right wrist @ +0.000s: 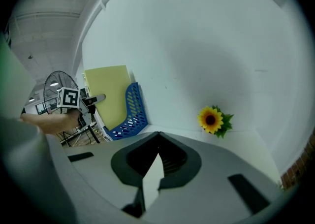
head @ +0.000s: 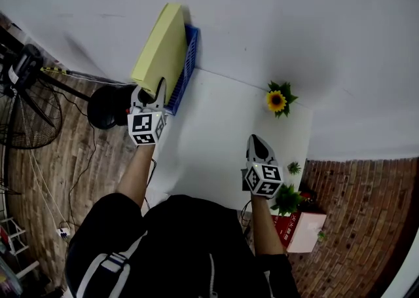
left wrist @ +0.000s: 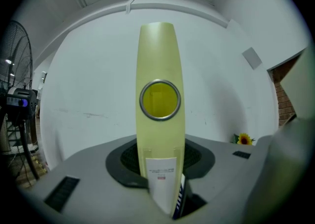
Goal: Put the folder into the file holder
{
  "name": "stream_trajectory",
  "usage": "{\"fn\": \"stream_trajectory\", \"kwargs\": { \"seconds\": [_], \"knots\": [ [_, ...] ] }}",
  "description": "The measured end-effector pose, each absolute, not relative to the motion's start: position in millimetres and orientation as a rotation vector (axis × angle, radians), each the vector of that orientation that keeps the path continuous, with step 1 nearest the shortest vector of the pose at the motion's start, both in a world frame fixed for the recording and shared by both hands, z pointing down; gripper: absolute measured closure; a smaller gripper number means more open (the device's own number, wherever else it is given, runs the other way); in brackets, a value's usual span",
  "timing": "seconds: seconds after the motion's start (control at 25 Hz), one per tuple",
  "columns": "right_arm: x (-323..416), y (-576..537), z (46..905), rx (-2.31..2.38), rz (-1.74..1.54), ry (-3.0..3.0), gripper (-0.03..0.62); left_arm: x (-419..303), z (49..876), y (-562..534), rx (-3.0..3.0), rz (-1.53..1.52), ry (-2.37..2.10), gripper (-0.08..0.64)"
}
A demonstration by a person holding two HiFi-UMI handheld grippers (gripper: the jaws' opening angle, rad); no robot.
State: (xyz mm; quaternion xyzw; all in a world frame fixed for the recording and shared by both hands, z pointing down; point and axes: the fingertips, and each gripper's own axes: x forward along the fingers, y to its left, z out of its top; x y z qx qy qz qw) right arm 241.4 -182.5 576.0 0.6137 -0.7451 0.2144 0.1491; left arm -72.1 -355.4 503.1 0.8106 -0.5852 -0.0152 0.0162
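Yellow board made up the lever-arch folder [left wrist: 160, 70], which stood upright on the far left corner of the white table [head: 216, 133]. Its lower part sat behind the lattice wall of the blue file holder [right wrist: 132, 112]. The left gripper [left wrist: 165, 188] clamped the spine low down, at the label under the ring hole. The covers looked stiff, so they probably would not sag, but the smooth skin could slip between the pads. A narrow spine grip likely let the tall body swing, so a hold nearer mid-height would steady it. The right gripper [right wrist: 152, 169] hung over the table with its jaws together and empty.
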Motion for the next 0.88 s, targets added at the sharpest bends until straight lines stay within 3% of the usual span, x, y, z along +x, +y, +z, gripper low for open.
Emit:
{"fn": "stream_trajectory", "kwargs": {
  "seconds": [0.88],
  "knots": [
    [247, -183, 588, 1.761, 0.654, -2.106, 0.587, -66, 551, -367, 2.481, 0.008, -1.825, 0.399]
  ]
}}
